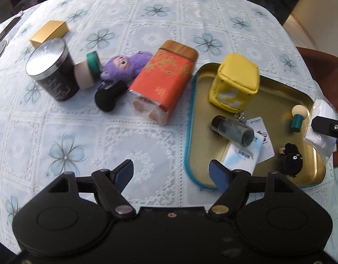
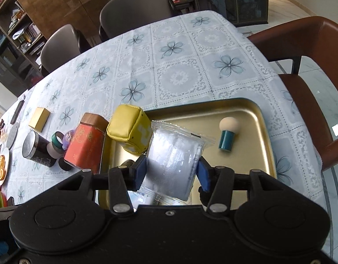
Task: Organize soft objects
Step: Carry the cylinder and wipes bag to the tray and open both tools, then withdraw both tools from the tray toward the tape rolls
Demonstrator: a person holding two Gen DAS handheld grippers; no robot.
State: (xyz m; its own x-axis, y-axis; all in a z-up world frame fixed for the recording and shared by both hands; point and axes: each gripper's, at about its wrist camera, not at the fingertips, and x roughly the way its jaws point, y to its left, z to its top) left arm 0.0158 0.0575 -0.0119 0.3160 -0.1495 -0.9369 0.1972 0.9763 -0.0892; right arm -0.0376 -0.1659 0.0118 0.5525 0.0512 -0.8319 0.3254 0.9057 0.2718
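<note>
Sorting soft items into a tray (image 1: 191, 118), here at the delivery stage. At far left on the counter (image 1: 81, 121), outside the tray, a jar (image 1: 51, 70) stands with a puff (image 1: 86, 70) touching it. A purple doll (image 1: 122, 66) lies between that puff and an orange tin (image 1: 162, 81). The left tool (image 1: 171, 168) hangs open and empty above the counter, its right pad over the tray's near left corner. Inside the tray, from left to right, lie a tube (image 1: 232, 129) resting on a tissue pack (image 1: 241, 156), a yellow pouch (image 1: 235, 81) behind them, a black plush (image 1: 292, 158) and a second puff (image 1: 297, 116). At right, the right tool (image 2: 171, 169) grips a clear packet (image 2: 173, 151) by its two side edges and holds it above the tray's middle, just in front of the pouch. The step in hand is judged to be placing this packet. The next move calls for lowering it onto bare tray floor and parting the pads. The empty left tool could then go for the doll, the soft piece still outside, by closing on its body clear of tin and puff.
</note>
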